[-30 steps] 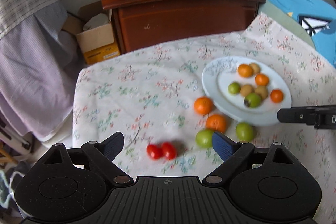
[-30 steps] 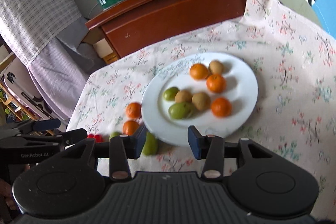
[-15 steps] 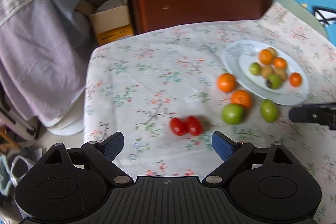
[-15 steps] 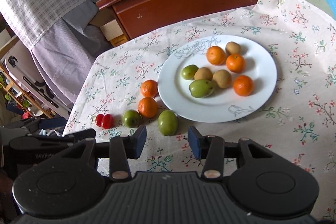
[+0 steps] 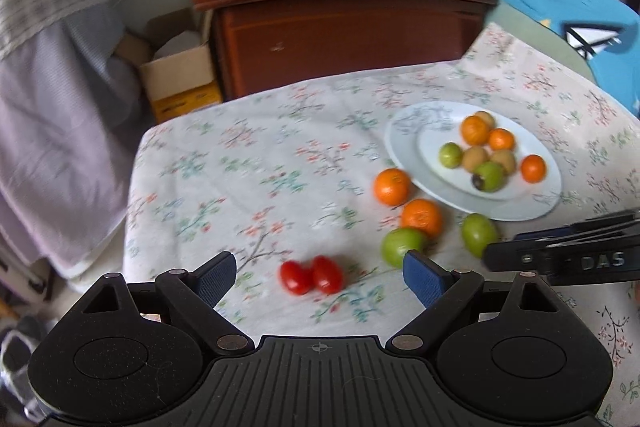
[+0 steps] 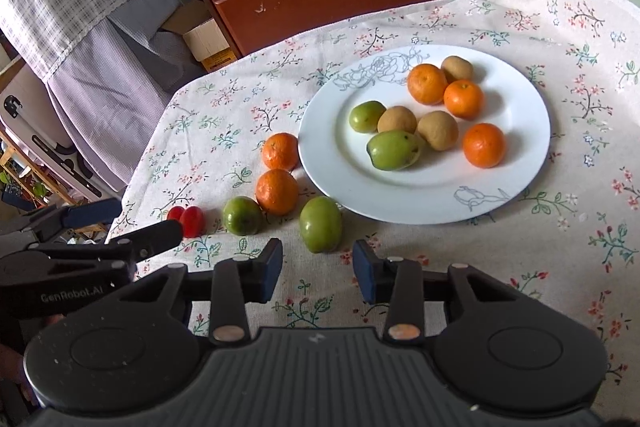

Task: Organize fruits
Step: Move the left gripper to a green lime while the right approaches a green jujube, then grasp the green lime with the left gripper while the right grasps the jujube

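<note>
A white plate (image 6: pixel 420 187) on the flowered tablecloth holds several oranges, brown fruits and green fruits. Left of it on the cloth lie two oranges (image 6: pixel 277 191), a round green fruit (image 6: pixel 242 215), an oval green fruit (image 6: pixel 320 223) and two red tomatoes (image 6: pixel 186 217). My right gripper (image 6: pixel 318 261) hovers just short of the oval green fruit. Its jaws are closing with nothing between them. My left gripper (image 5: pixel 318 271) is wide open, and the tomatoes (image 5: pixel 312 275) sit just ahead of its fingertips.
A brown wooden cabinet (image 5: pixel 340 39) stands beyond the table's far edge, with green and blue cartons on top. Cardboard boxes (image 5: pixel 180 83) and draped cloth lie at the left. A blue cloth (image 5: pixel 560 19) is at the far right. The tablecloth's left edge drops off near the tomatoes.
My right gripper has pulled back from the plate and sunk, so the loose fruits now show ahead of it, and its jaws have narrowed slightly. The left gripper has hardly moved.
</note>
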A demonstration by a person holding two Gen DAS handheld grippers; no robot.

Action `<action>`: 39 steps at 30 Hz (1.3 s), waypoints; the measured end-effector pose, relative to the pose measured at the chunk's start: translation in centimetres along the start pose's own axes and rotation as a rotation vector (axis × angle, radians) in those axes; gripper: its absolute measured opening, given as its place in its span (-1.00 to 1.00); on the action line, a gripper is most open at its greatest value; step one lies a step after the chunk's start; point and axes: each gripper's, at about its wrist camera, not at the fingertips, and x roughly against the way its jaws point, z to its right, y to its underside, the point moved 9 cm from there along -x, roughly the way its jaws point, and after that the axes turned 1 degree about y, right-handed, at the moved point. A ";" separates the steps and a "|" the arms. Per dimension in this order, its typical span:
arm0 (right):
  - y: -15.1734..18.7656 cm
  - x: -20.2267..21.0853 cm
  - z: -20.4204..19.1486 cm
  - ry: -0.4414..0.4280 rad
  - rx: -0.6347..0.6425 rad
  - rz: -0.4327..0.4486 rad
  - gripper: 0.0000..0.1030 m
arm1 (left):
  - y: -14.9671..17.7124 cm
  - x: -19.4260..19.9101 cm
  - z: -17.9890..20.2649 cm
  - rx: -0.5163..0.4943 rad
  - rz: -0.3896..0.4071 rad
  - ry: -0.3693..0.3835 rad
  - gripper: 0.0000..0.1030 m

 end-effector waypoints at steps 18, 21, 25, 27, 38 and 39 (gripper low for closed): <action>-0.5 -0.6 0.5 -0.007 -0.035 0.008 -0.57 | 0.1 -3.0 3.7 -0.140 0.025 0.058 0.66; -0.6 -0.1 0.7 -0.009 -0.050 0.009 -0.57 | 0.0 -3.5 3.8 -0.123 0.023 0.074 0.59; -0.5 0.2 0.9 -0.008 -0.057 0.005 -0.57 | 0.0 -4.2 4.2 -0.110 0.006 0.106 0.22; -0.4 0.3 1.0 -0.007 -0.057 0.001 -0.57 | 0.2 -4.5 4.4 -0.109 -0.011 0.109 0.13; -0.2 0.3 0.9 -0.005 -0.050 -0.006 -0.57 | 0.2 -4.2 5.7 -0.147 0.009 0.118 -0.40; -0.1 0.3 0.9 -0.003 -0.048 -0.008 -0.57 | 0.2 -4.2 5.7 -0.143 0.007 0.115 -0.41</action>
